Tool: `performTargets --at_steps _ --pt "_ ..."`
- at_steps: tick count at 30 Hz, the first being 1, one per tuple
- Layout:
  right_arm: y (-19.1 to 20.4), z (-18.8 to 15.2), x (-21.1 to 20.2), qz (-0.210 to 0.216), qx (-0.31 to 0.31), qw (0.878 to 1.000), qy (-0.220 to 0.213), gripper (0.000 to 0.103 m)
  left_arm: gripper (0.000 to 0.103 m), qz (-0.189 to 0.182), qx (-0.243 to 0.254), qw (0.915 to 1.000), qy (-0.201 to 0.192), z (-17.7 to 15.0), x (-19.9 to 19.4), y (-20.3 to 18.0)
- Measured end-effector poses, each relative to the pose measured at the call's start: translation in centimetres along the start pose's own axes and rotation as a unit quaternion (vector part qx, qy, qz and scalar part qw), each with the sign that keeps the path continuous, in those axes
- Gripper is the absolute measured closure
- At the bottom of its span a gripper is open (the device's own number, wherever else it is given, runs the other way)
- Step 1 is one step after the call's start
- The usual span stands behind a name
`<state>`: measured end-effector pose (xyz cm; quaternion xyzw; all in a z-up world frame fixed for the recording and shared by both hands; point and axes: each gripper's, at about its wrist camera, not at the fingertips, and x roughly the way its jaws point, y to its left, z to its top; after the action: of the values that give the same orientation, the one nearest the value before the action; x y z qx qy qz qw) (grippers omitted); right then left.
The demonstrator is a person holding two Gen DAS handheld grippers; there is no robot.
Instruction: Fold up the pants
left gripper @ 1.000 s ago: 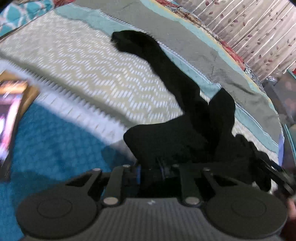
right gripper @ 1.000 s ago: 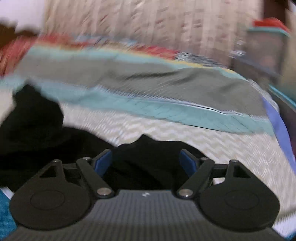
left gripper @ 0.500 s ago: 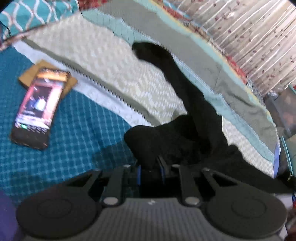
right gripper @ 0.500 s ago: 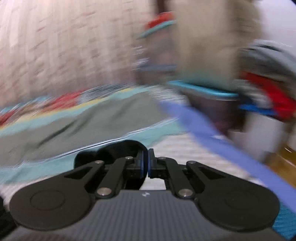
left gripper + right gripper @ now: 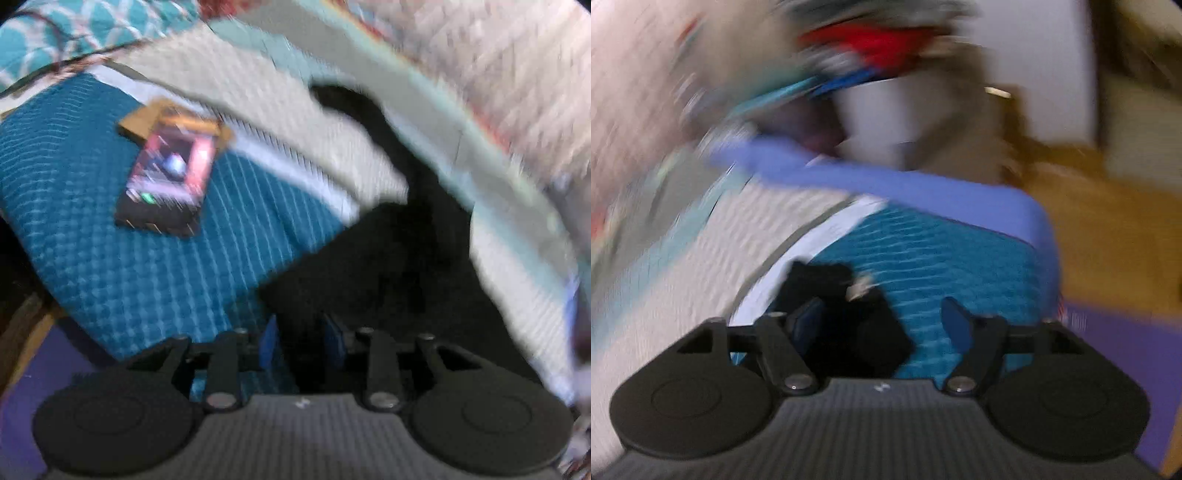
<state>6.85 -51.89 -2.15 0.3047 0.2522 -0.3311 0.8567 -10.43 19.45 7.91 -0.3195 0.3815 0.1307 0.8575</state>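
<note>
- The pants (image 5: 402, 258) stretch away from the left gripper (image 5: 301, 343), which pinches their near edge on the bed (image 5: 110, 258).
- The right gripper (image 5: 882, 325) stands wide, its left finger beside loose cloth.

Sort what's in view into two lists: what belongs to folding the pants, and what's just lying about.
Part of the job:
- black pants
- left gripper, fabric between its fingers
- right gripper, jaws spread over a pants edge
- bed cover, the surface the pants lie on

Lying about:
- phone, screen lit
- brown card under the phone
</note>
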Motion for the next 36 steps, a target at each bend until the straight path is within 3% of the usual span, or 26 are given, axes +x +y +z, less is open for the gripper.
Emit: performTargets --at_steps 2,5,7,11,14,18,21,23,26,28,31,34,36 --pt "-0.9 0.7 -0.6 -0.011 0.031 0.999 -0.012 0.045 0.078 0.025 -0.007 0.9983 -0.053 1.4 -1.5 0.8" --pt "1.8 1.8 -2.3 0.001 -0.012 0.998 -0.056 0.045 0.078 0.054 0.044 0.9944 -0.080 4.2 -0.5 -0.5" --pt "5.2 2.2 -3.3 0.046 -0.050 0.995 -0.071 0.045 0.078 0.055 0.110 0.9887 -0.086 5.2 1.6 -3.3" --pt "14.5 0.8 -4.5 0.157 -0.150 0.975 -0.047 0.044 0.078 0.036 0.249 0.9662 -0.057 7.5 9.8 -8.9" --pt "22.2 -1.7 -4.8 0.249 -0.218 0.944 0.009 0.044 0.075 -0.014 0.302 0.9524 -0.036 7.9 15.3 -11.6" --pt "33.4 -6.8 -4.8 0.351 -0.337 0.869 0.086 0.045 0.062 -0.065 0.383 0.9197 -0.057 6.8 19.3 -14.3" --pt "42.3 -11.0 -4.6 0.394 -0.428 0.806 0.110 0.044 0.040 -0.133 0.417 0.8977 -0.051 5.3 20.2 -16.3" --pt "48.3 -13.7 -4.0 0.415 -0.467 0.770 0.126 0.035 0.041 -0.150 0.432 0.8882 -0.047 4.2 21.1 -17.5" --pt "57.2 -18.6 -2.9 0.439 -0.512 0.721 0.159 0.027 0.071 -0.155 0.437 0.8856 -0.018 2.7 22.9 -18.7" --pt "62.3 -22.6 -2.4 0.433 -0.534 0.705 0.175 0.027 0.093 -0.132 0.438 0.8890 -0.009 1.5 24.3 -18.8" --pt "67.9 -28.0 -1.1 0.425 -0.540 0.694 0.214 0.027 0.095 -0.117 0.466 0.8757 -0.047 -0.9 24.4 -18.5" --pt "70.9 -32.8 0.7 0.404 -0.545 0.692 0.248 0.027 0.097 -0.118 0.460 0.8784 -0.052 -1.1 24.5 -18.1" --pt "71.7 -35.5 2.3 0.375 -0.562 0.686 0.269 0.035 0.097 -0.121 0.455 0.8806 -0.051 -0.6 24.5 -17.8"
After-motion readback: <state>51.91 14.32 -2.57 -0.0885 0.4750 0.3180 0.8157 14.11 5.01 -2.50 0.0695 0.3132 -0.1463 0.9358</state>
